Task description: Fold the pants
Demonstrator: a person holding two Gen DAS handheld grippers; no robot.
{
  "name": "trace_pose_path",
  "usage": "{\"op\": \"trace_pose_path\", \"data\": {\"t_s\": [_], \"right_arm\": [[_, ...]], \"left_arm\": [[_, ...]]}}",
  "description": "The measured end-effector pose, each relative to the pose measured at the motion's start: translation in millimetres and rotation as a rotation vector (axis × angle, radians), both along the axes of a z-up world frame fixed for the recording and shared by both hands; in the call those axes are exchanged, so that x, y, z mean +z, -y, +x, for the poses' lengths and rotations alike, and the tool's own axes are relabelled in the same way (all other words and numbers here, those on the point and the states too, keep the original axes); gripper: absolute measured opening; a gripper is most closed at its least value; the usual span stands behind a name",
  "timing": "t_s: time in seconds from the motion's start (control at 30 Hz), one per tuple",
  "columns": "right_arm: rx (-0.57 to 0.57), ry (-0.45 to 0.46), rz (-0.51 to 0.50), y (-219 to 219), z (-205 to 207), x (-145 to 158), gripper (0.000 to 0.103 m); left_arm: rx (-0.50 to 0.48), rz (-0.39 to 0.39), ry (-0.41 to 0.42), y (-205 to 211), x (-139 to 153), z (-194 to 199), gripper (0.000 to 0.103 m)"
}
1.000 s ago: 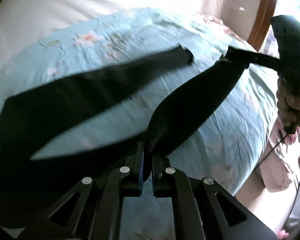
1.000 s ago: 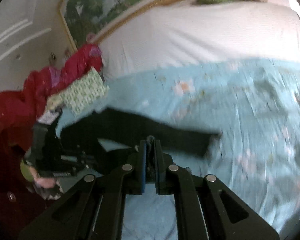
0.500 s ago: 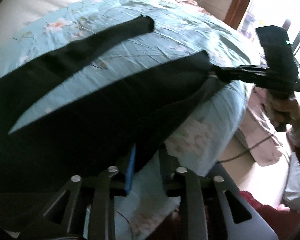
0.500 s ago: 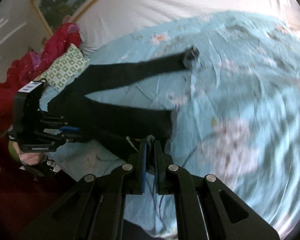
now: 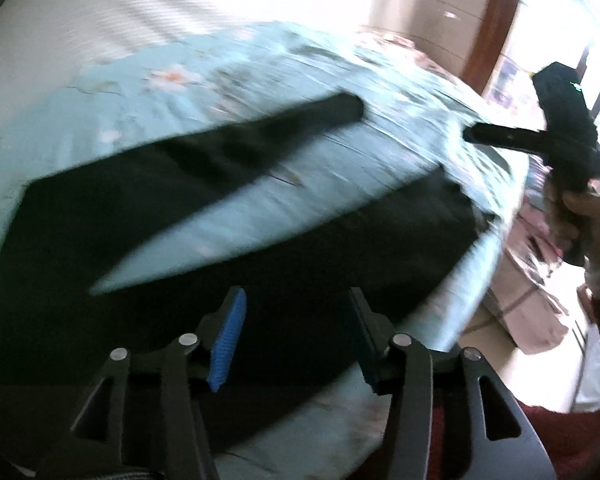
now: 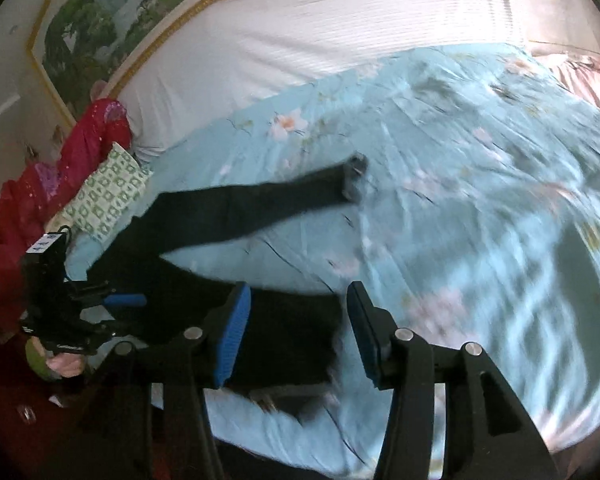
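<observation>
Blue ribbed pads stand apart on both tools. The left gripper (image 5: 296, 340) and right gripper (image 6: 296, 332) have each just been opening; black cloth shows between the jaws, pressed by neither pad. A second ago both were clamped on that cloth. The black fabric pants (image 5: 148, 216) now lie released on the pale blue floral bedspread (image 6: 440, 152), near its front edge, legs splayed in a V. Judgement: spreading done, folding not begun. Farther off, a white tag (image 6: 44, 245) tops the left tool; its characters are unreadable.
</observation>
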State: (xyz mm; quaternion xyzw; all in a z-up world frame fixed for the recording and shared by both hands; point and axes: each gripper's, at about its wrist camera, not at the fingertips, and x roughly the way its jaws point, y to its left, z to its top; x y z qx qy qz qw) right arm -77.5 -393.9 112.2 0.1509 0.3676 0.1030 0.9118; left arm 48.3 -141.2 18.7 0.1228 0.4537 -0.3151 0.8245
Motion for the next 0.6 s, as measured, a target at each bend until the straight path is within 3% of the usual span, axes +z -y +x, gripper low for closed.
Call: {"op": "trace_pose_path", "data": {"t_s": [0.1, 0.2, 0.37, 0.6], "right_arm": [[0.007, -0.009, 0.016, -7, 31, 3, 0.053], [-0.008, -0.045, 0.012, -5, 61, 4, 0.053], [-0.023, -0.113, 0.015, 6, 104, -1, 0.053], [-0.022, -0.164, 0.009, 21, 147, -9, 0.053]], "left_arm": [[0.052, 0.024, 0.036, -17, 10, 33, 0.064], [0.081, 0.057, 0.056, -30, 18, 68, 0.065], [0.086, 0.099, 0.080, -38, 24, 117, 0.074], [0.068, 0.168, 0.029, -28, 9, 191, 0.077]]}}
